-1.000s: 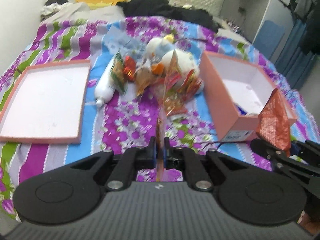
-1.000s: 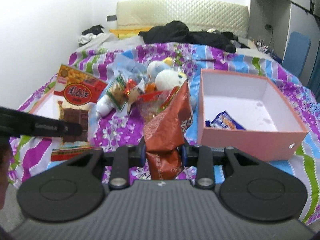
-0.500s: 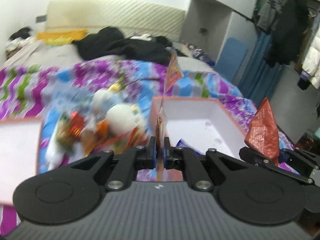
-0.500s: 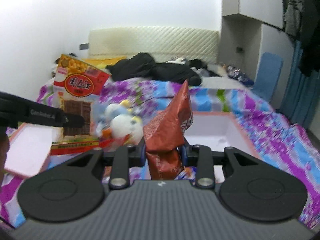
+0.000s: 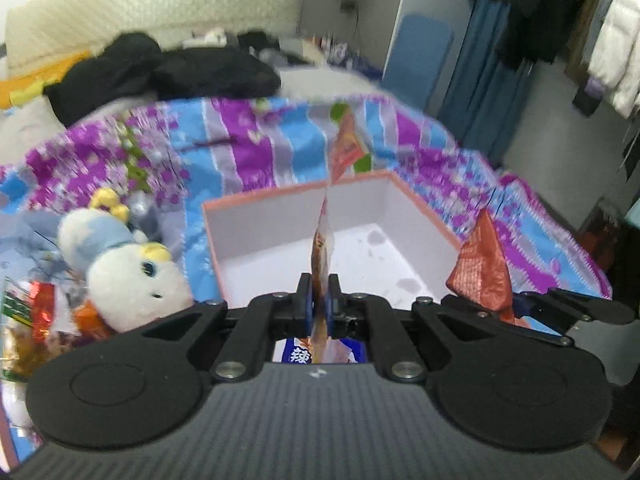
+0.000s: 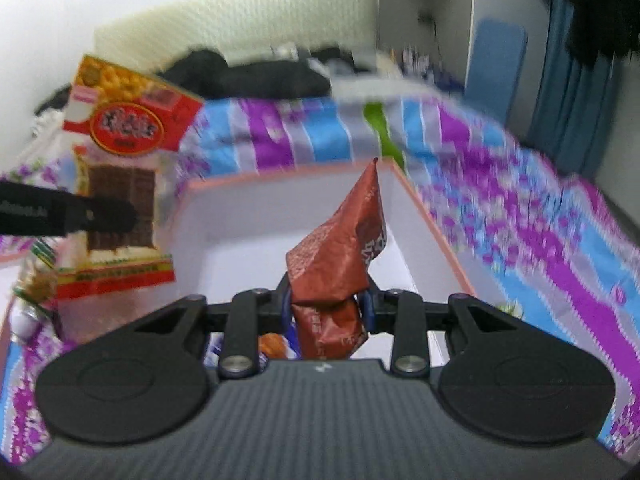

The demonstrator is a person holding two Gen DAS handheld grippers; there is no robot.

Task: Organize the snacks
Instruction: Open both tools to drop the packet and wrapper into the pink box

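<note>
I hold a hand-held gripper in each hand, and both are above the open pink box [image 5: 416, 204] that stands on the bed [image 5: 248, 148].

My left hand-held gripper [image 5: 319, 304] is closed tight on a flat snack packet [image 5: 322, 240]. In the left view I see this packet edge-on, as a thin line; its long axis stands upright, the top corner pointing up and a little away from me, past the far wall of the box. In the right view its printed face [image 6: 120, 168] shows, with a red and yellow label above and a brown window below.

My right hand-held gripper [image 6: 326, 308] is partly closed, and its pads press on a crumpled red-brown bag [image 6: 340, 256]. The long axis of the bag goes up and away from me, and its pointed tip is in line with the far rim of the box.

The inside of the box is white and mostly bare, so there is open room between its four walls. At the near wall, under my fingers, lies a blue and white packet [image 5: 298, 354]. The right rim of the box [image 6: 440, 240] runs beside the bare bedspread [image 6: 540, 240].

Left of the box the room is tighter: a white plush toy [image 5: 132, 276] lies just beside the left wall, with a heap of small wrappers [image 5: 40, 312] behind it. Dark clothes [image 5: 168, 72] lie at the far end of the bed, well apart from the box.
</note>
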